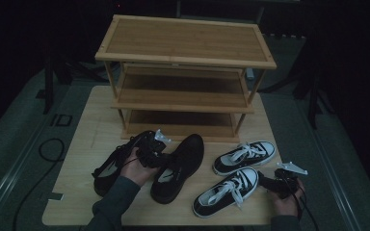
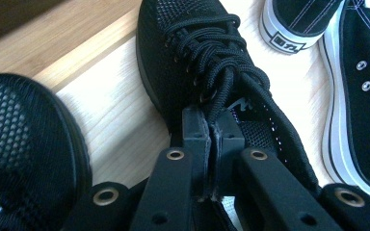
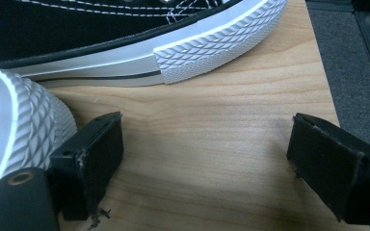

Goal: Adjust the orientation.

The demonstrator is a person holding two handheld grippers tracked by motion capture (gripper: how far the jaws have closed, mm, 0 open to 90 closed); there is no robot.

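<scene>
My left fingers point(image 2: 213, 139) are pinched tight on the collar of the right-hand black shoe point(image 1: 178, 166), which lies on the tabletop point(image 1: 86, 139) just in front of the rack point(image 1: 185, 72), its toe pointing up toward the bottom shelf. My right fingers point(image 3: 207, 159) are spread, holding nothing, beside the nearer sneaker point(image 1: 226, 191).

Hidden and cut-off parts

Left gripper point(image 2: 214, 130) pads meet over the black mesh shoe point(image 2: 197, 57) – its heel is hidden behind the arms; a white-soled sneaker point(image 3: 125, 43) runs off the frame's top – the logo is blurred
</scene>
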